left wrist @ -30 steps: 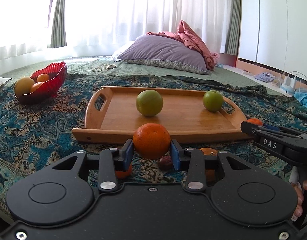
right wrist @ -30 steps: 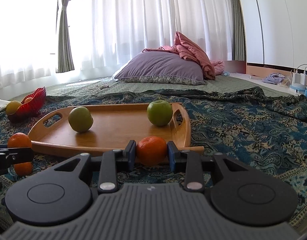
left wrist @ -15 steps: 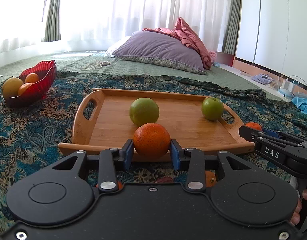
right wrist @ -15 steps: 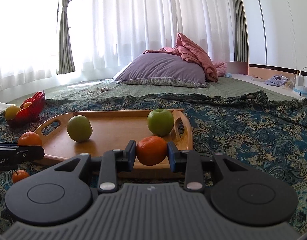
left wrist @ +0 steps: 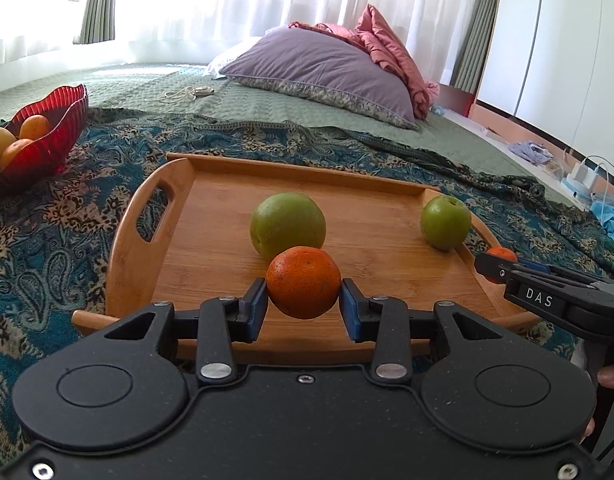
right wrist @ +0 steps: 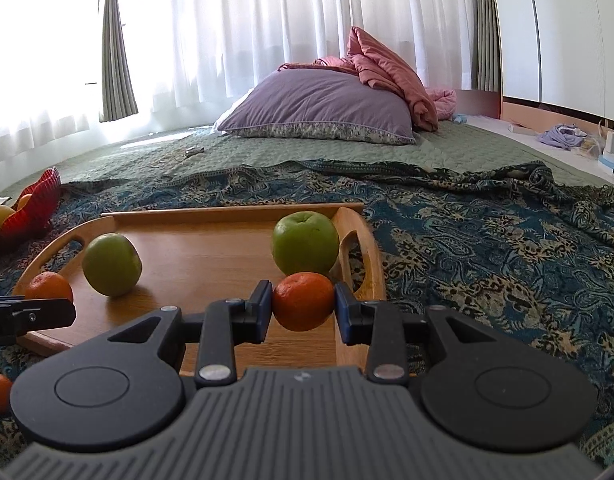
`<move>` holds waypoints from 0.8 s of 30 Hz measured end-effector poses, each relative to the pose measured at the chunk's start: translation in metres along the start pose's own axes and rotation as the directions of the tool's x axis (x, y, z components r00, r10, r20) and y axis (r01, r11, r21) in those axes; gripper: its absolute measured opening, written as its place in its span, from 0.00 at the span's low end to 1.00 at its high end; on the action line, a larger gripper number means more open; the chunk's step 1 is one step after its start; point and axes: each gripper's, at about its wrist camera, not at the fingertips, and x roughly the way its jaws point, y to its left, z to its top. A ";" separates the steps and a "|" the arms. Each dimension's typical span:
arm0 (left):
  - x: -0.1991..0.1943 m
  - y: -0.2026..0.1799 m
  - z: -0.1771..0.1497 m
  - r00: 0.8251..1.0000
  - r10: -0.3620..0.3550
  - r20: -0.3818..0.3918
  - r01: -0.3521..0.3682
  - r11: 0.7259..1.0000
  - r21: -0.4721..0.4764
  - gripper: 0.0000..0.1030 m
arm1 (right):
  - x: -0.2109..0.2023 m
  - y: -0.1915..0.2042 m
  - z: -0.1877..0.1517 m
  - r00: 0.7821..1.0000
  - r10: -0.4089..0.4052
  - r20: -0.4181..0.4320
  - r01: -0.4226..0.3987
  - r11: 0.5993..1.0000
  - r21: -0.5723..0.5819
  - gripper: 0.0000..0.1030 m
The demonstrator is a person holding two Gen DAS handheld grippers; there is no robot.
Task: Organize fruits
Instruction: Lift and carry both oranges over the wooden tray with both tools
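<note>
Through the left wrist view, my left gripper [left wrist: 303,305] is clamping a round, pebbly orange [left wrist: 303,282] over the wooden tray's [left wrist: 211,216] near edge, just before a green apple [left wrist: 287,225]; I cannot tell its axis. Through the right wrist view, my right gripper [right wrist: 303,311] is pinching a smaller tangerine [right wrist: 303,301] by the tray's right handle [right wrist: 357,252].

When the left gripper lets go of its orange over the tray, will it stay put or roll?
The orange is round, so it probably rolls a little. The wooden tray looks smooth and flat, but its raised rim should contain it. It may bump the green fruit close behind.
</note>
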 end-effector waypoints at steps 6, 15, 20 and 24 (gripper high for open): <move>0.017 -0.001 0.001 1.000 0.004 -0.028 -0.004 1.000 0.012 0.36 | 0.018 -0.003 0.002 0.999 0.004 -0.042 -0.004 1.000 0.003 0.37; 0.027 -0.003 0.003 1.000 0.007 -0.029 -0.006 1.000 0.013 0.36 | 0.036 -0.006 0.005 0.997 0.008 -0.077 -0.005 0.999 0.038 0.37; 0.030 -0.002 0.003 0.999 0.013 -0.035 -0.012 1.000 0.019 0.36 | 0.040 -0.005 0.006 0.997 0.006 -0.083 -0.003 0.999 0.035 0.37; 0.033 -0.001 0.003 0.999 0.016 -0.044 -0.015 1.000 0.020 0.36 | 0.044 -0.004 0.005 0.996 0.003 -0.091 0.000 0.999 0.034 0.37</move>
